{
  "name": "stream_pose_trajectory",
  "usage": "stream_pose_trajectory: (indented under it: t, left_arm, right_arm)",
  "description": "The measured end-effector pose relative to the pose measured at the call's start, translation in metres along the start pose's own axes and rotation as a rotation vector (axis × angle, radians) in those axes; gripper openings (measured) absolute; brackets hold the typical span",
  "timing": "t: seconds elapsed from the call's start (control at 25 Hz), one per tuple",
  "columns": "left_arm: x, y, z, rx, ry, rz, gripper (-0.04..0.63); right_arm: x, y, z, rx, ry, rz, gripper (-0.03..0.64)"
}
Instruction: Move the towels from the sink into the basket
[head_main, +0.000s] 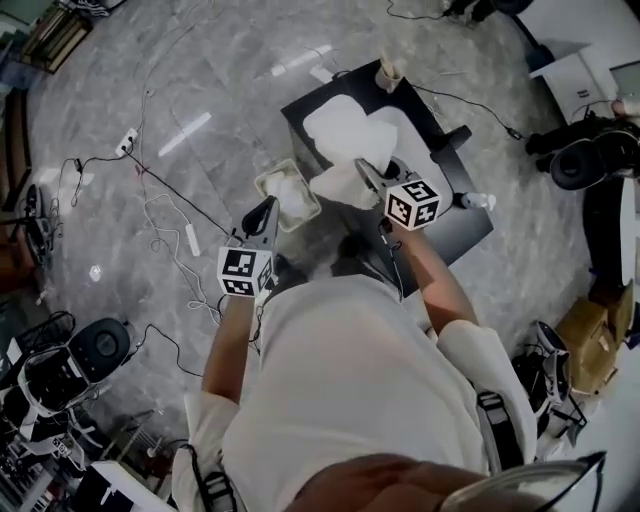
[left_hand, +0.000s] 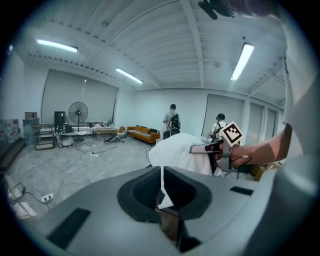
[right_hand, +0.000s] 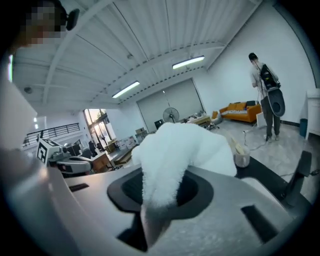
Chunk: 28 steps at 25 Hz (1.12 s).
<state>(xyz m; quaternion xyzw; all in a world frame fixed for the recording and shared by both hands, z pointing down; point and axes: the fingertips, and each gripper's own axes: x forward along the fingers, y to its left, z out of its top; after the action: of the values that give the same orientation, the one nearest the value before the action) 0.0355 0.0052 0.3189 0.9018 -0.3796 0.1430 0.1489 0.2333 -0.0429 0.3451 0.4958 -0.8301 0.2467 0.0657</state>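
While the right gripper (head_main: 365, 175) pinches a white towel (head_main: 340, 186) by a bunched fold, held up between the sink (head_main: 408, 132) and the floor basket (head_main: 262, 183), the left gripper (head_main: 269, 207) is pressed together, empty. The towel looks soft, light and floppy. More towelling (head_main: 338, 125) fills the sink; one towel (head_main: 291, 196) lies in the basket.

Left gripper (left_hand: 162, 175) sat low in frame, jaws drawn close, only a thin pale slit between them. Beyond it the right gripper (left_hand: 196, 149) lay level, marker cube (left_hand: 232, 134) on top. A white towel (left_hand: 175, 152) was bunched at its jaws and hung below. A forearm (left_hand: 265, 150) came in from the right. Far back were two people (left_hand: 172, 120) standing, an orange sofa (left_hand: 142, 133) and a pedestal fan (left_hand: 78, 112). Cables (left_hand: 75, 170) trailed over the grey floor (left_hand: 50, 165).
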Motion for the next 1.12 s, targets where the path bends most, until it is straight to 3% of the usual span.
stream_pose_trajectory:
  t: [0.28, 0.48, 0.76, 1.12]
  left_arm:
    - [-0.055, 0.032, 0.046, -0.022, -0.112, 0.097, 0.018]
    - [-0.087, 0.047, 0.067, -0.046, -0.194, 0.157, 0.018]
    - [-0.124, 0.064, 0.085, -0.067, -0.274, 0.217, 0.018]
    - [-0.141, 0.077, 0.087, -0.074, -0.287, 0.242, 0.018]
  right_arm:
    - [-0.012, 0.114, 0.091, -0.21, -0.228, 0.168, 0.104]
    - [-0.018, 0.158, 0.119, -0.307, -0.316, 0.23, 0.106]
    - [-0.017, 0.201, 0.133, -0.361, -0.357, 0.282, 0.106]
    - [-0.006, 0.223, 0.131, -0.377, -0.363, 0.316, 0.106]
